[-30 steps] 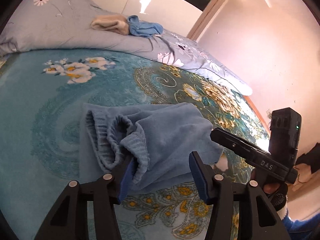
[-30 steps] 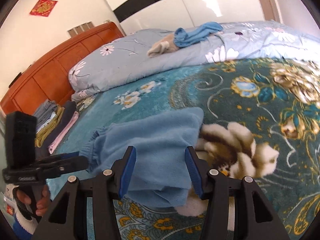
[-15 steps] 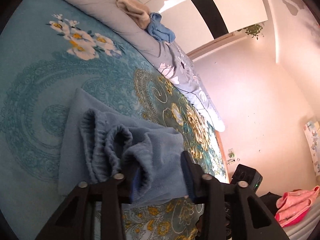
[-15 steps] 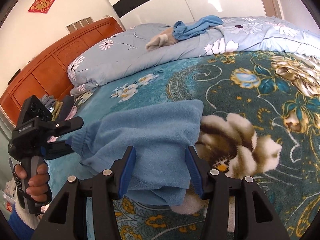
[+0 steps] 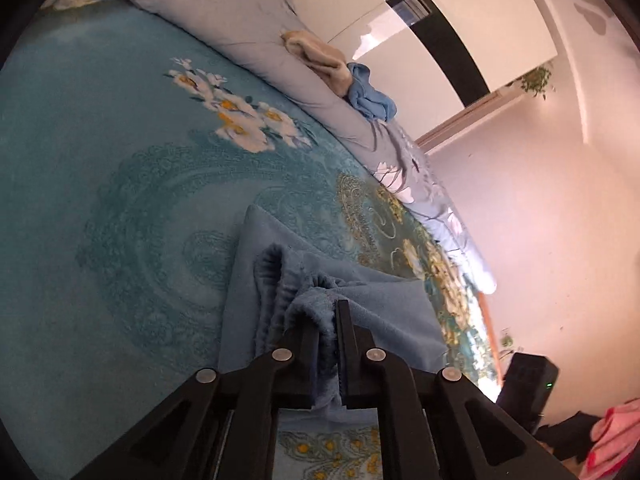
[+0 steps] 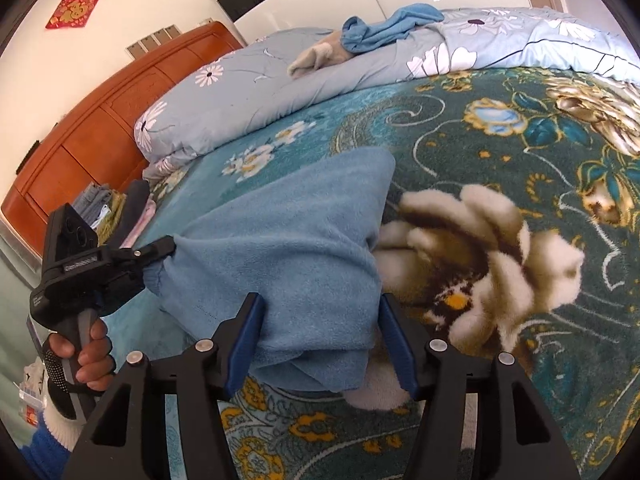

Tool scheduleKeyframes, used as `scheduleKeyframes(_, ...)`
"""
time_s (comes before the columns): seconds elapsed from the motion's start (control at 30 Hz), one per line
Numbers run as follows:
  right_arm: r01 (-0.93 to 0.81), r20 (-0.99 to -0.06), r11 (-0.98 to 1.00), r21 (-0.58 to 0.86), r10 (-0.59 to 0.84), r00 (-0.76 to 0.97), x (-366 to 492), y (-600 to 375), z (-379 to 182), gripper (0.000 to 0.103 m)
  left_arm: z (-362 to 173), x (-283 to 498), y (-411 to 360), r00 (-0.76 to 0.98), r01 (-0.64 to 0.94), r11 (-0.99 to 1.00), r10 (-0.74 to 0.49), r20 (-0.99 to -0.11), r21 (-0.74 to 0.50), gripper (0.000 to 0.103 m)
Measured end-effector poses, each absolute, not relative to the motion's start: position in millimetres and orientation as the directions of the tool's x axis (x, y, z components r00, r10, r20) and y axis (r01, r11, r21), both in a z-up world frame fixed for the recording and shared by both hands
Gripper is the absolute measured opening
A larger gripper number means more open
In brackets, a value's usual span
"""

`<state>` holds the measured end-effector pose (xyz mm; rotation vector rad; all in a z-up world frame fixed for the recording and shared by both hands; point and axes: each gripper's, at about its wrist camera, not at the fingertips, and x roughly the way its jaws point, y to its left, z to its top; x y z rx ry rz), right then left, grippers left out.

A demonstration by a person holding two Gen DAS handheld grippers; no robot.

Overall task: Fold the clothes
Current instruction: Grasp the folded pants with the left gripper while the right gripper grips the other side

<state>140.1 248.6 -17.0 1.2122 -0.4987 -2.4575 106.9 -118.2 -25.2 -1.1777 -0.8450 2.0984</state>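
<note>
A light blue fleece garment (image 5: 360, 300) with a ribbed elastic edge lies part folded on the teal floral bedspread (image 5: 120, 208). My left gripper (image 5: 326, 320) is shut on its bunched ribbed edge. In the right wrist view the left gripper (image 6: 160, 254) pinches the garment's left end, lifted a little. The garment (image 6: 288, 240) spreads between the two grippers. My right gripper (image 6: 320, 336) is open, its blue pads either side of the garment's near folded edge, not closed on it.
A grey floral duvet (image 6: 260, 92) lies along the far side with a beige garment (image 6: 316, 58) and a blue one (image 6: 384, 26) on it. A stack of folded clothes (image 6: 108, 208) sits by the wooden headboard (image 6: 88, 120). Pink cloth (image 5: 616, 432) lies off the bed.
My left gripper has closed on the garment's ribbed edge and tilted, lifting that end. My right gripper has stayed open around the near edge.
</note>
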Motion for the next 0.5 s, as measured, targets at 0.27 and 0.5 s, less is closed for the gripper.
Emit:
scheduleKeyframes(0.27,0.143,-0.683,-0.871,0.47,-0.461,-0.567,139.9,249.5,-19.3,0.06,-13.7,89.2,-97.6,-0.287,-0.197,-0.486,0.859,-0.424,-0.851,0.057)
scheduleKeyframes(0.5,0.154,-0.672,-0.868,0.472,-0.467,-0.575,142.3,251.2,-13.9,0.06,5.8,83.8,-101.6,-0.398,-0.232,-0.531,0.817,-0.418,-0.815,0.012)
